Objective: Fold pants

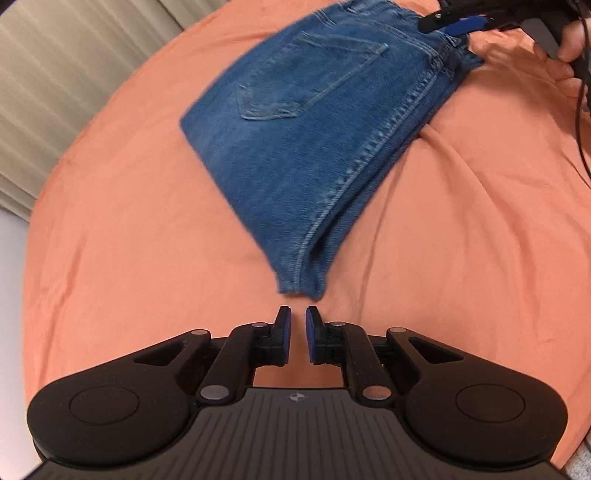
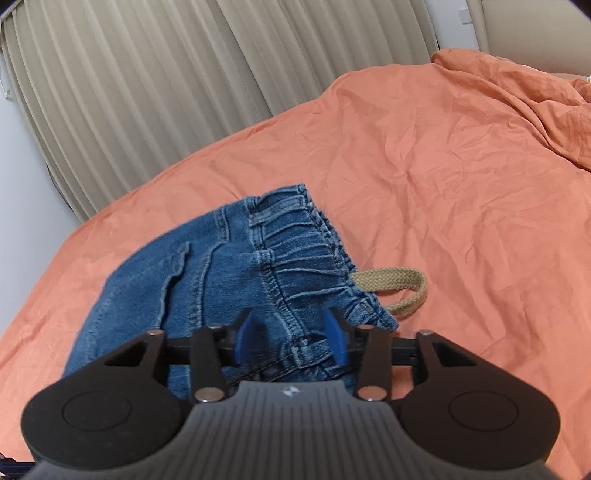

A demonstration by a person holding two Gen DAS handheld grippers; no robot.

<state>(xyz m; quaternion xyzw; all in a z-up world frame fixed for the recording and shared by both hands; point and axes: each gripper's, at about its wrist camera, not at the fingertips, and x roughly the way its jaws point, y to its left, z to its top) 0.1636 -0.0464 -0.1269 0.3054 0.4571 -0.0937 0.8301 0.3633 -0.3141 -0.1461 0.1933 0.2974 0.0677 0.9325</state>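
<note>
Folded blue denim pants (image 1: 314, 136) lie on the orange bed sheet (image 1: 129, 221), back pocket up. My left gripper (image 1: 298, 317) is just short of the pants' near corner, its blue pads a small gap apart with nothing between them. My right gripper (image 2: 291, 332) is over the waistband end of the pants (image 2: 221, 273), jaws wide apart on either side of a belt loop, not closed on the cloth. It also shows in the left wrist view (image 1: 448, 24) at the waistband. A tan drawstring loop (image 2: 399, 288) sticks out of the waistband.
Beige curtains (image 2: 147, 92) hang behind the bed's far edge. A rumpled orange duvet (image 2: 517, 92) is bunched at the right. A person's hand (image 1: 561, 55) holds the right gripper, with a black cable trailing down.
</note>
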